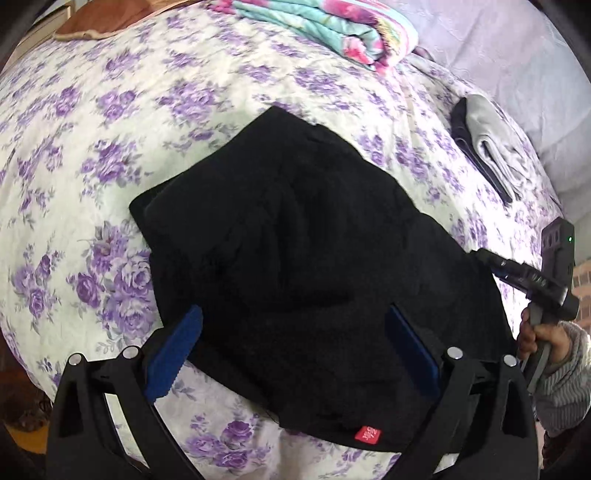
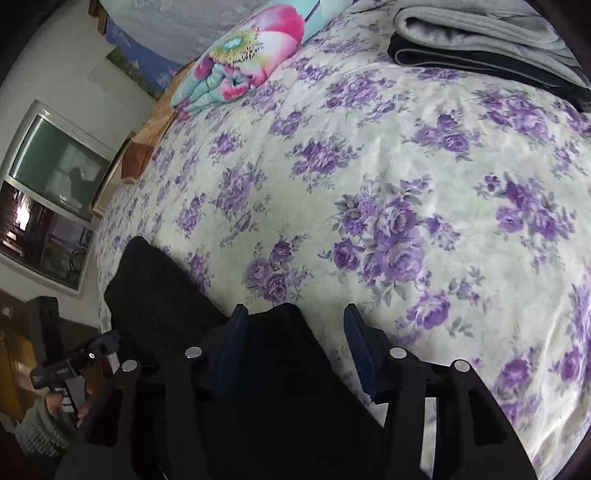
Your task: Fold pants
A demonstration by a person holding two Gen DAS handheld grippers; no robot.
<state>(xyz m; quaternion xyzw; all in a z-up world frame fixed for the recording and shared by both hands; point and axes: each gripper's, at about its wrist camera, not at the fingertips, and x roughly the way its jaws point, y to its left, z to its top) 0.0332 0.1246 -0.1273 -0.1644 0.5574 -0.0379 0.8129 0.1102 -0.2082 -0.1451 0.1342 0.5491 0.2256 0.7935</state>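
The left gripper [image 1: 293, 334] has its jaws spread wide, gripping nothing; its blue fingers [image 1: 177, 349] straddle the near part of the black pants [image 1: 295, 236], which lie bunched on the bed [image 1: 110, 155]. Whether the pads touch the cloth cannot be told. A red label [image 1: 370, 435] shows on the pants' near edge at six o'clock.

The right gripper [image 2: 293, 325] also has its jaws open, with a fold of the pants [image 2: 155, 291] lying between and beneath them, not pinched. In the left view it [image 1: 524, 275] appears at three o'clock, at the pants' edge, held by a hand [image 1: 535, 338] in a grey sleeve.

Outward, a floral blanket [image 1: 332, 29] lies folded at twelve o'clock on the purple-flowered bedspread, and a stack of grey and dark folded clothes [image 1: 487, 144] sits at two o'clock, well apart from the pants.
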